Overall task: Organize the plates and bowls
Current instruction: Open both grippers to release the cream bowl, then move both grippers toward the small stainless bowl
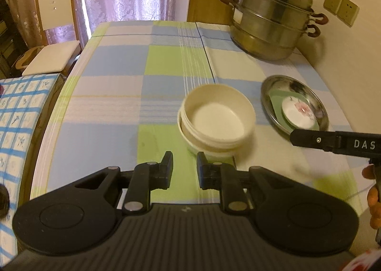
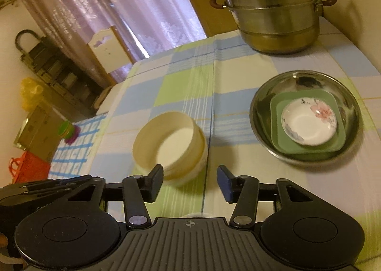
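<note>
Cream bowls (image 1: 215, 119) sit nested in a stack on the checked tablecloth (image 1: 123, 94), just beyond my left gripper (image 1: 185, 169). That gripper is open by a narrow gap and holds nothing. In the right wrist view the same cream bowl stack (image 2: 170, 145) lies ahead and left of my right gripper (image 2: 190, 181), which is open with nothing between its fingers. To the right stands a steel dish (image 2: 306, 117) holding a green square plate (image 2: 307, 145) with a small white flowered saucer (image 2: 309, 122) on top. The steel dish (image 1: 294, 104) shows partly behind the right gripper's finger (image 1: 333, 141).
A tall steel steamer pot (image 1: 269, 23) stands at the table's far right corner, by the wall. A white chair (image 1: 51, 32) sits at the far left edge before pink curtains. A blue grid cloth (image 1: 16, 113) covers something left of the table. Bags and shelving lie on the left.
</note>
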`<state>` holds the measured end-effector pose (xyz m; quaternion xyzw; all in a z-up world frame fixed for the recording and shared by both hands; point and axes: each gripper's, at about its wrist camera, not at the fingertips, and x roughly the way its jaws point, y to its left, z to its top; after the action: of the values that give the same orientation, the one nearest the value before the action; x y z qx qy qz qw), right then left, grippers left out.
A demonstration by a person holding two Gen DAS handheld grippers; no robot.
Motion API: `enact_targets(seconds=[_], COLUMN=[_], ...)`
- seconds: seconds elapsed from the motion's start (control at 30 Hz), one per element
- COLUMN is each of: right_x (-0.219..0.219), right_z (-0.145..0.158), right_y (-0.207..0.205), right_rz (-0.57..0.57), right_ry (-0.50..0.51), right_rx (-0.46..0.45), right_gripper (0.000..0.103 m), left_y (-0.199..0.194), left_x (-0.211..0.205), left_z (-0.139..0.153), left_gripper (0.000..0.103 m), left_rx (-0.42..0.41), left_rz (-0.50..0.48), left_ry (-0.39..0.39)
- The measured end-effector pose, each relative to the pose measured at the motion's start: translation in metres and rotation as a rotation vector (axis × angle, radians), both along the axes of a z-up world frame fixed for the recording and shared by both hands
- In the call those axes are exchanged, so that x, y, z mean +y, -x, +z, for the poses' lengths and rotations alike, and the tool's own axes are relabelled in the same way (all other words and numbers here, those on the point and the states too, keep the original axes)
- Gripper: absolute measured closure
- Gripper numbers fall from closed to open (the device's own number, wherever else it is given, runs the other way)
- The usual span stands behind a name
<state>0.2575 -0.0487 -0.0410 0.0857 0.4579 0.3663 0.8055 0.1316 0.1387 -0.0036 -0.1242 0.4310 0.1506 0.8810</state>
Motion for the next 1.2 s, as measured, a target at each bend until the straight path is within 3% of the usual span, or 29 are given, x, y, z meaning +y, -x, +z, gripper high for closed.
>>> enact_targets(seconds=[0.37,0.73,1.2], right_x=[-0.047,-0.085,-0.116], right_z=[0.006,-0.006,-0.015], right_y=[0.048,0.084,0.105], right_rz=[0.078,0.152,0.224], right_ry=[0.007,0.061,0.047], right_rx=[-0.036,-0.047,-0.03], right_gripper=[0.037,0.035,0.035], left_y=[0.055,0.083,0.098], left_x=[-0.066,-0.121,-0.167], left_z=[0.006,0.0,-0.006], left_gripper=[0.084,0.084,0.084], left_rx=[0.022,0.052,0.075], left_rz=[0.022,0.042,0.087], left_ry=[0.012,0.019,0.018])
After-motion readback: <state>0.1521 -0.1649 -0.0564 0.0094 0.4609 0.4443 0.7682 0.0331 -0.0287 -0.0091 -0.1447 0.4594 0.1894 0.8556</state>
